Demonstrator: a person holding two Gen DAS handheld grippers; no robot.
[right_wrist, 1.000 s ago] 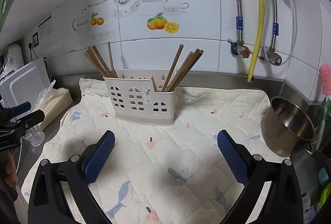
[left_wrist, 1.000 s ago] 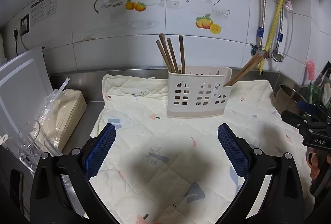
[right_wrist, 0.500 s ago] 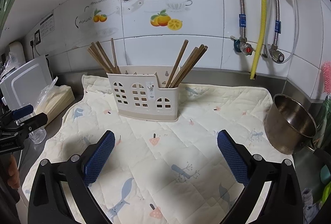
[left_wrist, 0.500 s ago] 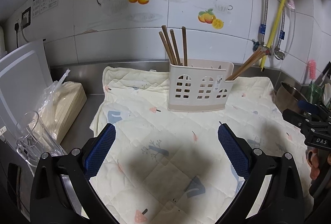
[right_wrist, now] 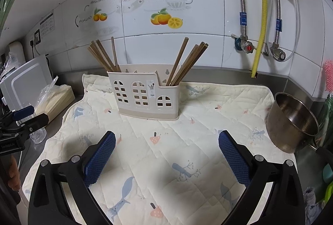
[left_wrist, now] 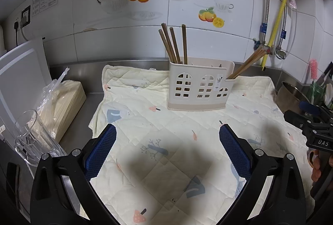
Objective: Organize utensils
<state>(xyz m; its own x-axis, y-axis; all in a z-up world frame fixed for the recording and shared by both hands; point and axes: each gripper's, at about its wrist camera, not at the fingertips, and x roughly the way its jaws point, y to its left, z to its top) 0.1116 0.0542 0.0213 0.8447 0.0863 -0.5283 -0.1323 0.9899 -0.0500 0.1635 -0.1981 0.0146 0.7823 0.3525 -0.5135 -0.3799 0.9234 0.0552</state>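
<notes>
A cream plastic utensil holder (left_wrist: pixel 198 86) (right_wrist: pixel 145 96) with window-shaped holes stands upright on a quilted mat (left_wrist: pixel 166 141) (right_wrist: pixel 177 141). Brown wooden chopsticks (left_wrist: pixel 173 44) (right_wrist: pixel 104 56) lean in its left compartment, and another bunch of chopsticks (left_wrist: pixel 247 62) (right_wrist: pixel 187 62) leans out of its right compartment. My left gripper (left_wrist: pixel 167 141) hangs open above the mat, well short of the holder, with nothing between its blue pads. My right gripper (right_wrist: pixel 166 148) is open too, empty, in front of the holder.
A clear glass (left_wrist: pixel 31 135) and a bagged stack of chopsticks (left_wrist: pixel 62 100) sit left of the mat by a white board (left_wrist: pixel 20 71). A steel pot (right_wrist: pixel 291 121) stands at the right edge. Pipes and valves (right_wrist: pixel 245 46) run down the tiled wall.
Both grippers have drawn back and risen a little, so the holder looks slightly farther away. Both stay open and empty.
</notes>
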